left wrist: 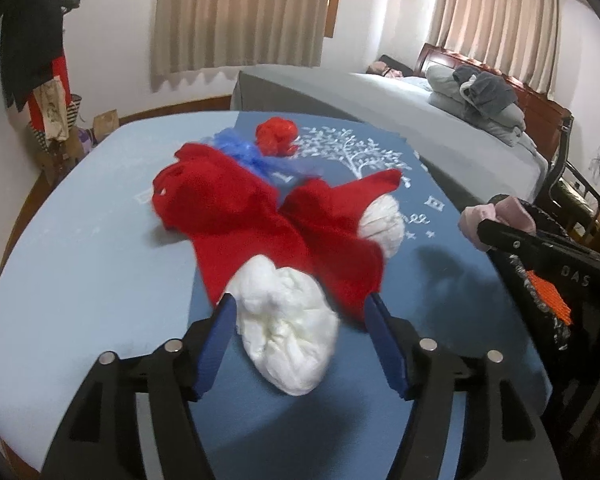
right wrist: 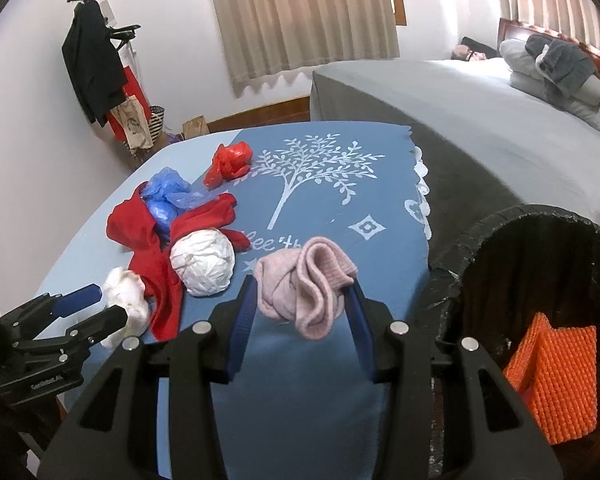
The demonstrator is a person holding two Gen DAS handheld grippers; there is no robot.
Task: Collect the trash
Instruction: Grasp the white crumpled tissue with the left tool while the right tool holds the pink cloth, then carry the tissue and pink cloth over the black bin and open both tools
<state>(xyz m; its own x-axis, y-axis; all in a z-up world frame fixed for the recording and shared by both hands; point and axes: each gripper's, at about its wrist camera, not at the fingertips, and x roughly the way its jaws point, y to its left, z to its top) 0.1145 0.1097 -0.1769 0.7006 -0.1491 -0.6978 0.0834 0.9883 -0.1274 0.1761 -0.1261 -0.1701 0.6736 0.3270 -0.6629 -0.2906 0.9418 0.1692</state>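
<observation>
Left wrist view looks along the left tongs (left wrist: 300, 304), whose blue pads stand apart on either side of a crumpled white wad (left wrist: 288, 332) lying on the blue table (left wrist: 80, 248); the pads do not press on it, so these tongs are released. Just beyond the wad, a red cloth (left wrist: 236, 216) is spread across the table, partly covering a second white paper ball (left wrist: 382, 222) on its right. Farther off lie a blue plastic bag (left wrist: 256, 156) and a crumpled red plastic bag (left wrist: 276, 134), side by side near the white tree print on the tablecloth (left wrist: 440, 272).

From the right wrist view, the right tongs (right wrist: 300, 304) are clenched on a bunched pink knitted sock (right wrist: 308, 284), which hangs between the pads above the near part of the table. At the right edge, just beside the table, stands a dark bin (right wrist: 540, 248) with a black liner and an orange knitted item (right wrist: 556, 376) inside. The left tongs appear at the near left of this view, around the white wad. A grey bed (right wrist: 460, 120) with folded bedding lies at the far right.
</observation>
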